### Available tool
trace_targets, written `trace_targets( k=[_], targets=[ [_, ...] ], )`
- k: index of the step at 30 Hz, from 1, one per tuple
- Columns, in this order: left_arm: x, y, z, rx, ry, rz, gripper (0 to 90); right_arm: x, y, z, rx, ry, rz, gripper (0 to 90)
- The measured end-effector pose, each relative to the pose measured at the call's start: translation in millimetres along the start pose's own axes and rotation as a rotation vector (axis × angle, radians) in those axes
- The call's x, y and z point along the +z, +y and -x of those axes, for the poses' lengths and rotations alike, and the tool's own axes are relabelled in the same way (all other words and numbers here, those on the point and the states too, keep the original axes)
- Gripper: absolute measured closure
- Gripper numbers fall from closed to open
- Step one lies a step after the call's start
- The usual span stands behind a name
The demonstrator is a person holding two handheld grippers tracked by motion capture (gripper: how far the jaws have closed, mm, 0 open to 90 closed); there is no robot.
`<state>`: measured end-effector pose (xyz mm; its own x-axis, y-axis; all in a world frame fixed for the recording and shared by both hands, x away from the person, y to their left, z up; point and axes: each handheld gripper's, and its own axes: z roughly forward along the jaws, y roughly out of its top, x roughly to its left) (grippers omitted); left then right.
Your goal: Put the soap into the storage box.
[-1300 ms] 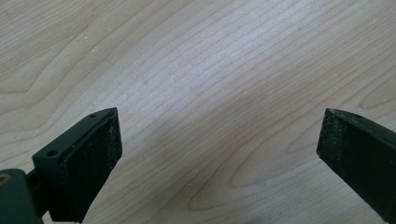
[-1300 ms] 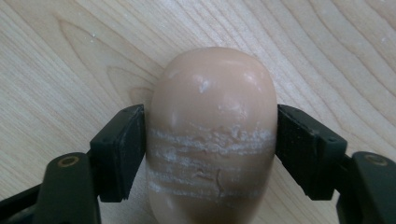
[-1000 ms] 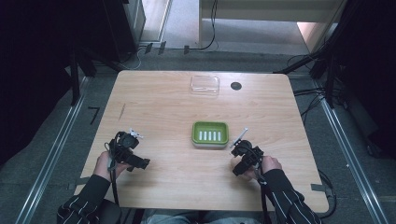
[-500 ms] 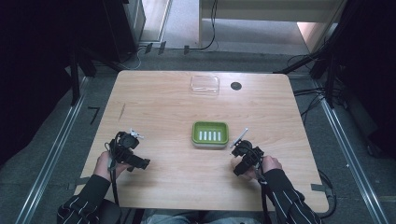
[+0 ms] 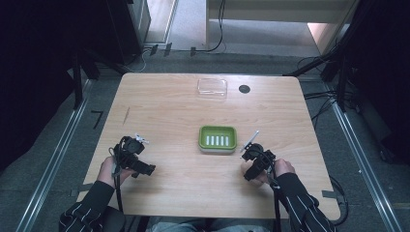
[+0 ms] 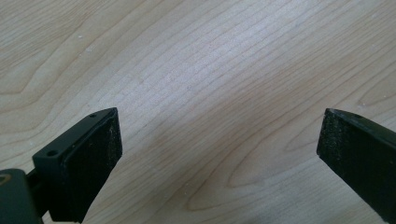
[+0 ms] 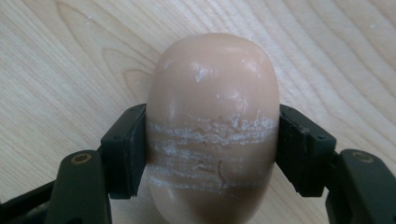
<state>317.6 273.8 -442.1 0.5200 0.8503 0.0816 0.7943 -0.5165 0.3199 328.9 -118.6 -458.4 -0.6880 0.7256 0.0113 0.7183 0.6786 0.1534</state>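
A tan oval bar of soap (image 7: 212,88), scuffed with white marks, is clamped across its middle by my right gripper (image 7: 212,156), just above the wooden table. In the high view that right gripper (image 5: 252,166) sits near the table's front right, a short way right of and below the green soap dish (image 5: 217,138). The dish has a slotted white insert and holds nothing. My left gripper (image 5: 143,168) rests at the front left, and its jaws (image 6: 219,149) stand wide open over bare wood.
A clear plastic lid or tray (image 5: 212,87) lies at the back centre, with a small black round cap (image 5: 244,89) beside it. A thin white stick (image 5: 250,140) pokes up from the right gripper. The table's front edge (image 5: 203,214) is close to both hands.
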Motion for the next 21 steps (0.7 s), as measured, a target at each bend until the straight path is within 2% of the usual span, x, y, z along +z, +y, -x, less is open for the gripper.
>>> trace_targets(
  k=[9,21],
  targets=[
    [-0.5,0.5,0.8,0.005,0.002,0.001,0.5,-4.0,-0.5,4.1,-0.010,-0.011,0.006,33.5],
    [-0.1,0.4,0.5,0.007,-0.003,0.001,0.5,-9.9,6.5,7.7,-0.048,-0.013,0.011,33.5]
  ],
)
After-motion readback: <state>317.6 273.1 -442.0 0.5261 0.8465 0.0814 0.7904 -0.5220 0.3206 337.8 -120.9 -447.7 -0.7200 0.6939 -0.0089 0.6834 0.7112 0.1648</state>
